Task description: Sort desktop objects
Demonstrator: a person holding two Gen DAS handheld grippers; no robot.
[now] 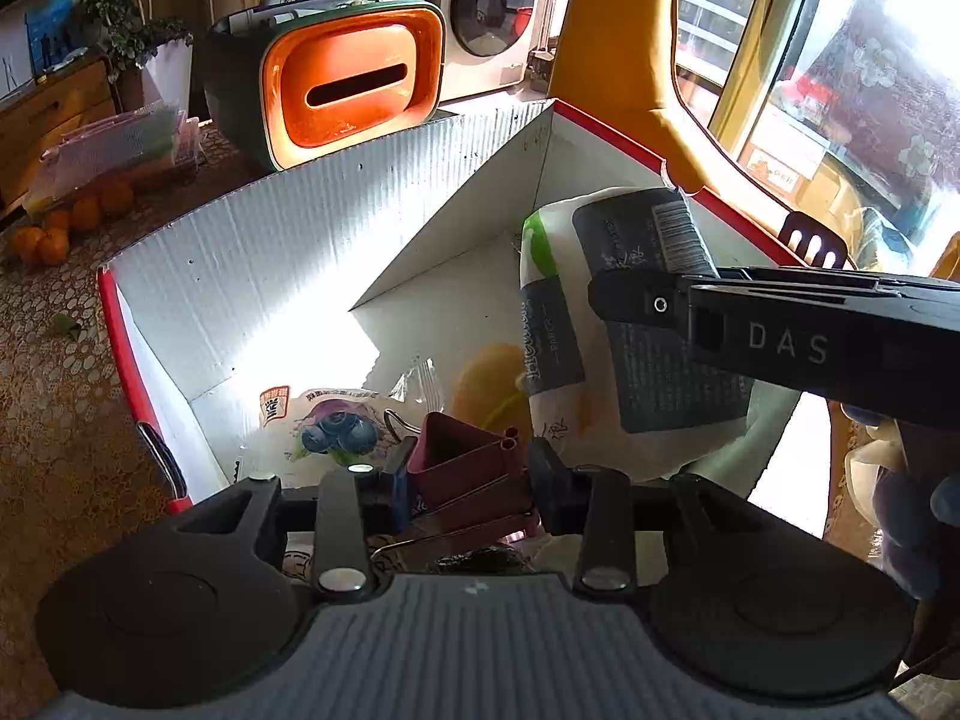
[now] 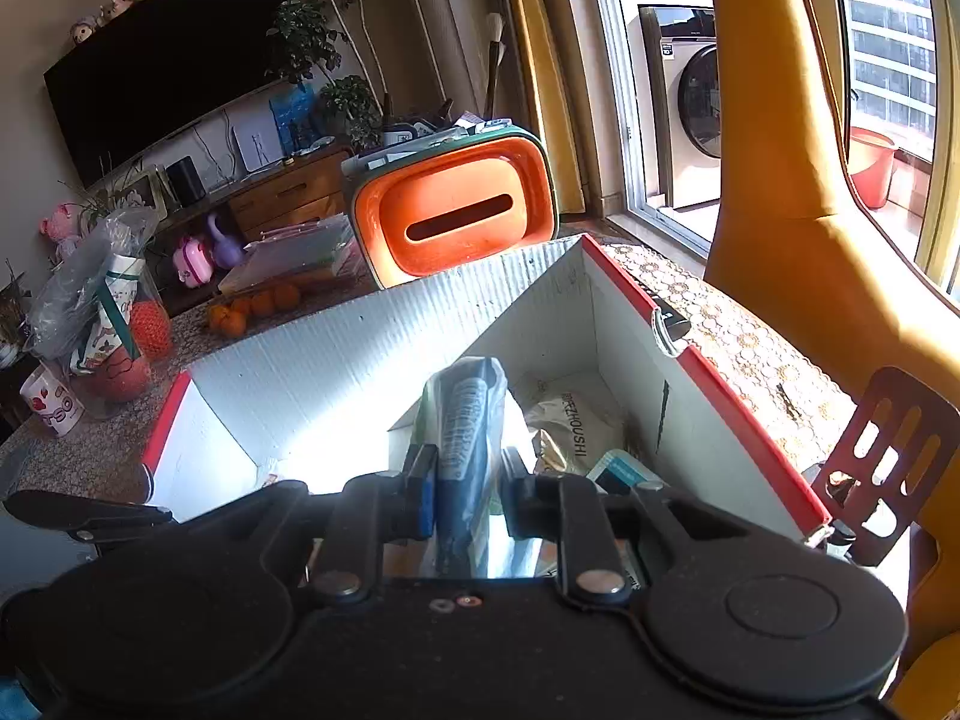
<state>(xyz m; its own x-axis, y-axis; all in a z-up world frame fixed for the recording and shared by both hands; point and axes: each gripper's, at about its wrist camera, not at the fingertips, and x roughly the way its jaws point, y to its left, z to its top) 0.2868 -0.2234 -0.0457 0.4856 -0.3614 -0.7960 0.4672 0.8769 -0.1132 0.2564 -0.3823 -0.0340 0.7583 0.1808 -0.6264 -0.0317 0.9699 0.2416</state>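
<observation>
Left gripper (image 1: 468, 474): jaws clamp maroon metal binder clip (image 1: 465, 462) | Right gripper (image 2: 468, 495): jaws pinch white-grey plastic pouch (image 2: 465, 420) | Both over white corrugated red-rimmed box (image 1: 270, 240) | We lower inside walls, then release separately.

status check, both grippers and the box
Left gripper shut on maroon binder clip. Right gripper shut on tissue pack. Both over white box. Nothing blocking.

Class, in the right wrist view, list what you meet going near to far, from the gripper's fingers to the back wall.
right gripper shut on the blue-grey packet → white box → orange tissue holder → wooden cabinet → television
</observation>
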